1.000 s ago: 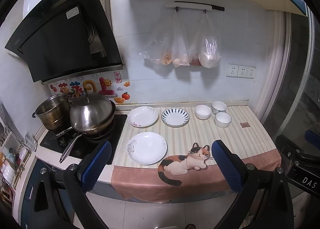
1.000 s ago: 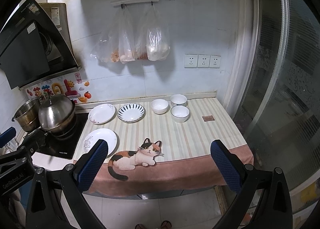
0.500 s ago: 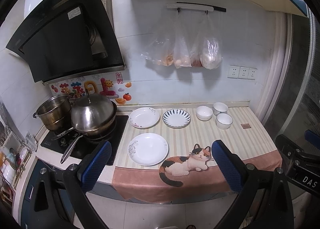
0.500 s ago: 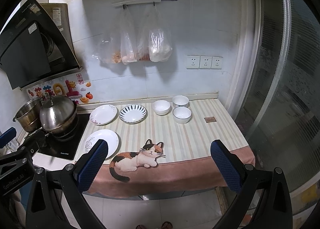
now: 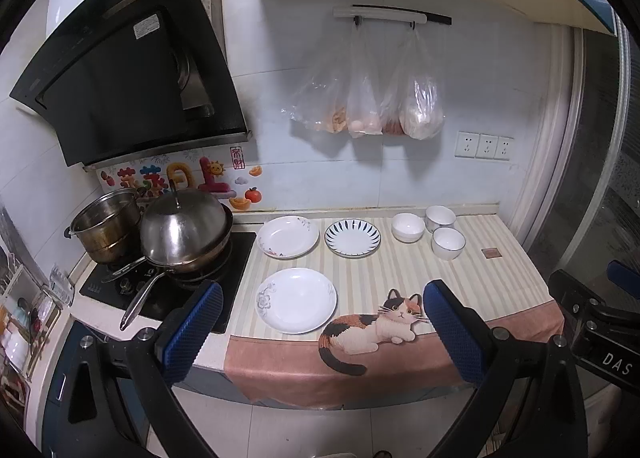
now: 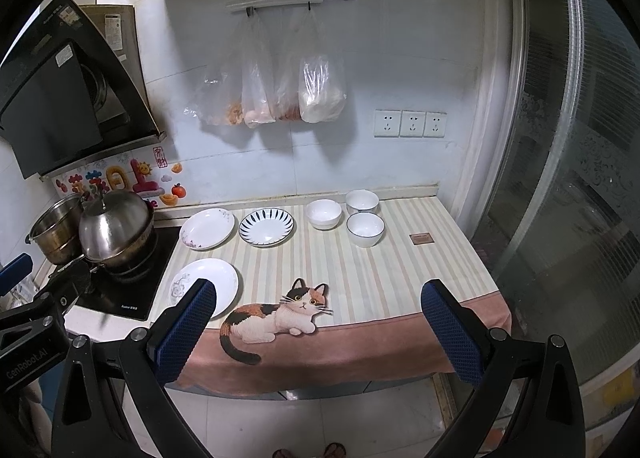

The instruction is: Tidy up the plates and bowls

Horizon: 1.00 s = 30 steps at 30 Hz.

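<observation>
Both tongs wide, empty: left tongs, right tongs; glossy round plates, striped cloth.

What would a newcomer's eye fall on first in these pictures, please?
Probably the calico cat print at the front edge of the striped cloth, with three plates and three white bowls spread behind it. Next, the steel pan on the hob at left and the plastic bags hanging on the wall. Both open grippers, left gripper and right gripper, hang short of the counter.
</observation>
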Tool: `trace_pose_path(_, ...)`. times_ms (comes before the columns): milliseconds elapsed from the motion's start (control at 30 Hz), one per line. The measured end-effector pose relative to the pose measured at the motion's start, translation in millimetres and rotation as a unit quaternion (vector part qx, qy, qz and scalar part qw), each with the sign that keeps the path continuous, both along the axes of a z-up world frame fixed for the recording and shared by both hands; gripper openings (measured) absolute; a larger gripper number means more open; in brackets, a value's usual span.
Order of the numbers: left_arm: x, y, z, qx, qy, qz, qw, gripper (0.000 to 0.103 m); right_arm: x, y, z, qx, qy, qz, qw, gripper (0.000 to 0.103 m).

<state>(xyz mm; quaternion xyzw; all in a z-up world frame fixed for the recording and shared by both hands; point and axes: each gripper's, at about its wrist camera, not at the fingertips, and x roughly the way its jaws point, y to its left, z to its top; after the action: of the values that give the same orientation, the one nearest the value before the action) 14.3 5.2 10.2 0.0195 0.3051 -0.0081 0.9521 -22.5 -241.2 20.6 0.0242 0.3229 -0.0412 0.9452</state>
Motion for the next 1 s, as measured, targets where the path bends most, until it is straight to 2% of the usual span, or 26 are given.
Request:
trace_pose_path(333, 6.8, 4.3, -6.0, 0.001, 0.005, -0.002, 1.0000, 0.103, 3.4, 6.6, -5.5, 0.008, 0.005, 0.000, 1.000, 0.103)
trace_pose_path(467, 22.3, 17.5, -20.9, 0.002, 0.013, 0.008, 0.9999, 0.103, 15.1, 11.3, -16.4, 0.023, -0.003, -0.001, 1.000, 0.103)
trace_pose_path(567, 42.1, 37.5, -43.5, 0.008, 0.028, 0.021, 0.9994, 0.103, 33.8, 15.7, -37.5, 0.043, -0.010, 0.014, 0.999, 0.103)
trace_pose_path(667, 71.3, 59.0, -74.5, 0.023, 0.049, 0.048, 0.9974, 0.103, 66.5, 24.3, -71.1, 0.067, 0.029, 0.028, 0.997, 0.103)
trace_pose_path(767, 109.2, 80.9, -114.5, 0.023, 0.098, 0.071, 0.9923, 0.103, 109.3, 34.2, -112.0, 0.102, 0.077, 0.047, 0.991, 0.103)
trace_pose_path(867, 149.9, 103.5, -162.4, -0.003, 0.162, 0.083, 0.9833, 0.103, 157.8, 49.9, -161.1, 0.112, 0.123, 0.074, 0.983, 0.103)
trace_pose_path(1000, 199.2, 126.4, -224.2, -0.013, 0.228, 0.113, 0.9669, 0.101, 229.2, 74.6, -232.3, 0.118, 0.182, 0.113, 0.970, 0.103)
